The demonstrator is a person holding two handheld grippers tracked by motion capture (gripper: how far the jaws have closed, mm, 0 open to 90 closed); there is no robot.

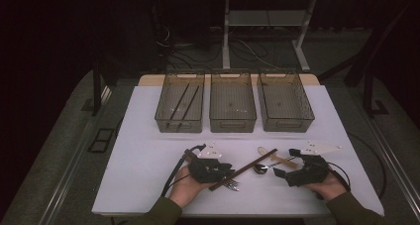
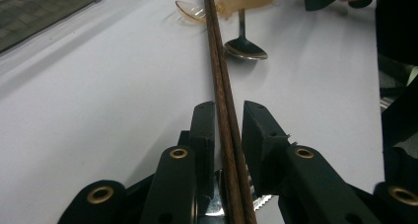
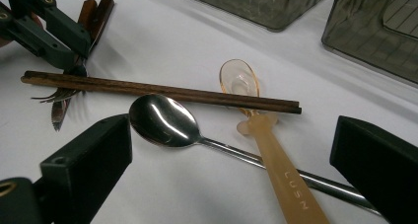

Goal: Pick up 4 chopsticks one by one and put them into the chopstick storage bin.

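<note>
A pair of dark wooden chopsticks (image 1: 243, 169) lies slantwise on the white table (image 1: 148, 155), its far end resting across a clear amber spoon (image 3: 240, 80) and beside a metal spoon (image 3: 162, 120). My left gripper (image 2: 227, 128) straddles the chopsticks' (image 2: 222, 76) near end; both pads (image 2: 204, 130) stand close beside the wood, with thin gaps showing. A fork (image 1: 231, 184) and a serrated knife blade (image 2: 261, 202) lie under that gripper. My right gripper (image 3: 234, 135) stands wide open over the handles of the two spoons, touching neither.
Three grey mesh bins stand in a row at the back: the left bin (image 1: 179, 103) holds dark sticks, with the middle bin (image 1: 233, 101) and right bin (image 1: 285, 101) beside it. The table's front edge runs just below both hands.
</note>
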